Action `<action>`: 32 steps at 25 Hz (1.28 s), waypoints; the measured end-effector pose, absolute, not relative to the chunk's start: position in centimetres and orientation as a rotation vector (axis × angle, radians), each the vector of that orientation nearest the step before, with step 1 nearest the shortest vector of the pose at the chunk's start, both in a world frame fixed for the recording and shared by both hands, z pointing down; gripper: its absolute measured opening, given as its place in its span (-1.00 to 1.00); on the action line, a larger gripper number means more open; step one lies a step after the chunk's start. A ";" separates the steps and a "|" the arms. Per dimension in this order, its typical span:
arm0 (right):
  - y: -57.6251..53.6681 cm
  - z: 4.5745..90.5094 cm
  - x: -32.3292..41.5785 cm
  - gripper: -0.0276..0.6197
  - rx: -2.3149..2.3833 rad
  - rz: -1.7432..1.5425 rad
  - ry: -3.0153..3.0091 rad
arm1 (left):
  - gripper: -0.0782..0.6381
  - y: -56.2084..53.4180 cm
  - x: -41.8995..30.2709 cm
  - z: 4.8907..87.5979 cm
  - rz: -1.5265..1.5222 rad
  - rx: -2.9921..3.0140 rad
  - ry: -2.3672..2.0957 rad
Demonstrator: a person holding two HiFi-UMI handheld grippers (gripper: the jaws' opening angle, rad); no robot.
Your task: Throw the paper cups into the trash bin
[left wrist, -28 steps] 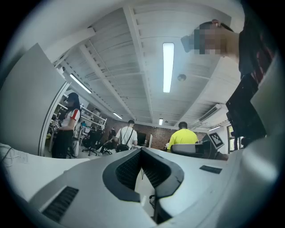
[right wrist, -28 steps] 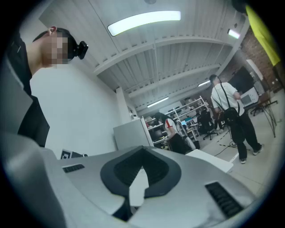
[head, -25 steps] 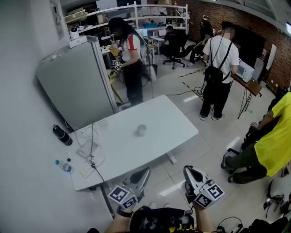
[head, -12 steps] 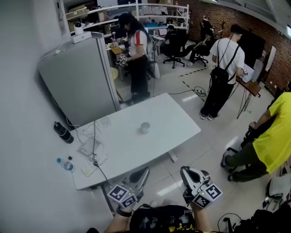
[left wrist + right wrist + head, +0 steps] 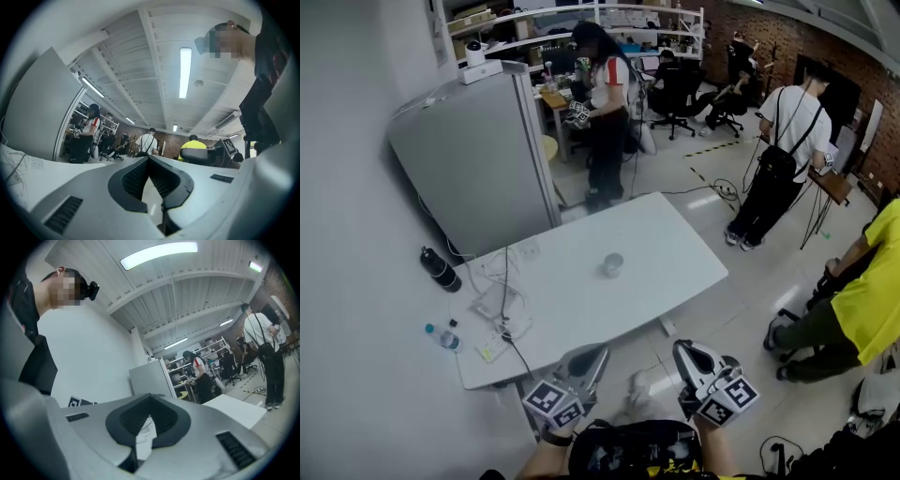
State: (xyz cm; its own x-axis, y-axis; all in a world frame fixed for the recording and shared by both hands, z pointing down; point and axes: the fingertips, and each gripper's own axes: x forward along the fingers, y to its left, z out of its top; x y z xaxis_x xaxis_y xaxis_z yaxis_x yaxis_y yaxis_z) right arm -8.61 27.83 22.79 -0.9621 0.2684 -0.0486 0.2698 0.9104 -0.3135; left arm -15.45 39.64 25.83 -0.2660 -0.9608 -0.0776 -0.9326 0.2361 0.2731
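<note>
We judge the job barely begun: the paper cup stands alone mid-bench, well apart from our left tongs and right tongs, both clenched on nothing, and no trash bin is in sight.

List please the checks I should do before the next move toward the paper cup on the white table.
1. Small pale paper cup stands on the white rectangular table: ok.
2. Left gripper empty: ok.
3. Right gripper empty: ok.
4. Jaws open for a grasp: not ok, both shut.
5. Thin cables lie apart from the cup: ok.
6. Trash bin located: cannot tell, none in view.
</note>
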 end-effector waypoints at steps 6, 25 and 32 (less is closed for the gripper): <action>28.0 23.3 -12.1 -0.90 0.548 -0.529 3.072 | -0.80 39.6 -18.3 26.2 -0.341 1.760 -2.447; 19.0 24.1 -27.5 -0.90 0.762 -0.633 3.047 | -0.80 31.3 -33.5 25.8 -0.225 1.486 -2.640; 15.8 23.8 -32.2 -0.90 0.848 -0.649 3.028 | -0.79 27.9 -37.2 24.8 -0.307 1.424 -2.623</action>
